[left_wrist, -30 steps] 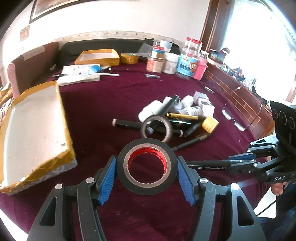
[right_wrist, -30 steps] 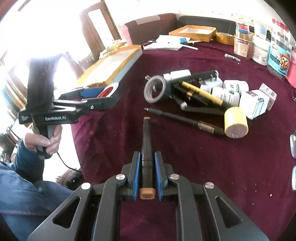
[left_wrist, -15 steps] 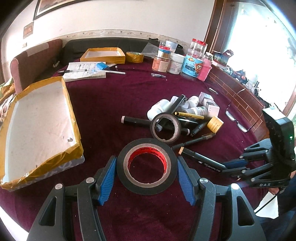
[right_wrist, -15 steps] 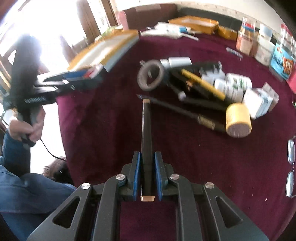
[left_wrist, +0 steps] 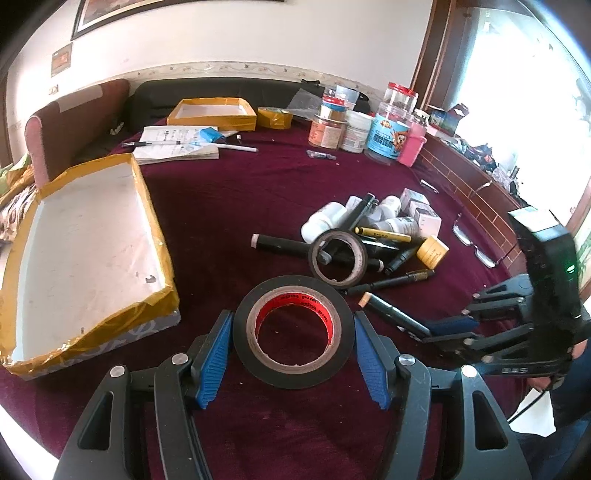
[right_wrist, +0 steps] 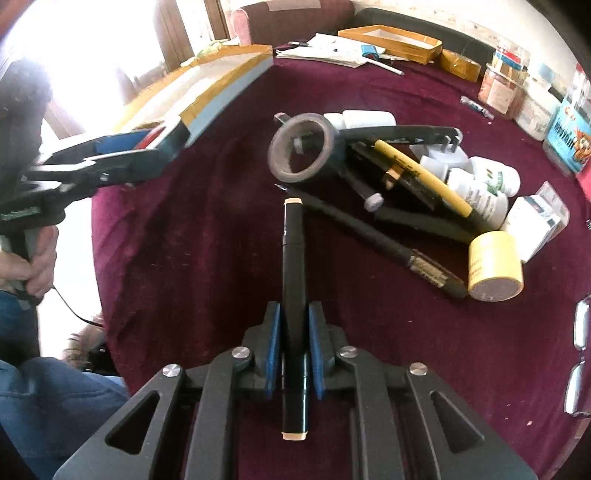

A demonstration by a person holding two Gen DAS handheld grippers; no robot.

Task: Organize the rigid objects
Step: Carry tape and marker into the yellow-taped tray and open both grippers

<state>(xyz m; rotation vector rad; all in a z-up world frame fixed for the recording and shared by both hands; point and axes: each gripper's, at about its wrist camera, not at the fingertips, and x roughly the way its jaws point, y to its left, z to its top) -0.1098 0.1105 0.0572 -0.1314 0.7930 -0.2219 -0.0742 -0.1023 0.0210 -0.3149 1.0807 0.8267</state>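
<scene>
Tablecloth (left_wrist: 229,199) of dark red velvet covers the whole work surface. Behind it stand a black sofa (left_wrist: 221,92) and a pink armchair (left_wrist: 62,125) against a white wall with a framed picture (left_wrist: 155,11); a bright window (left_wrist: 517,74) fills the side beyond the wooden ledge. On the cloth sit a large shallow box (left_wrist: 81,243) edged in yellow tape, a smaller such box (left_wrist: 212,114) at the far end, an open notebook (left_wrist: 173,147), a yellow tape roll (left_wrist: 275,117) and a cluster of jars (left_wrist: 369,122). A heap in the middle holds white bottles (left_wrist: 325,221), a grey tape ring (left_wrist: 338,258), a yellow pen (left_wrist: 382,233), dark pens and a small yellow-lidded tub (left_wrist: 432,252). Glasses (left_wrist: 472,243) lie near the ledge.

The left gripper (left_wrist: 293,332) has its blue pads clamped on either side of a black tape roll (left_wrist: 291,328) with a red core; the roll faces the camera, its hole open toward the view, held above the cloth near the big box's corner.

The right gripper (right_wrist: 294,332) is closed tight on a black marker (right_wrist: 293,280) with tan ends. The marker's long axis runs straight along the fingers, one end sticking back behind the pads, the other pointing forward and down toward the grey tape ring and the heap, just short of them. In the left view its tip angles up and leftward, beside the held roll.
</scene>
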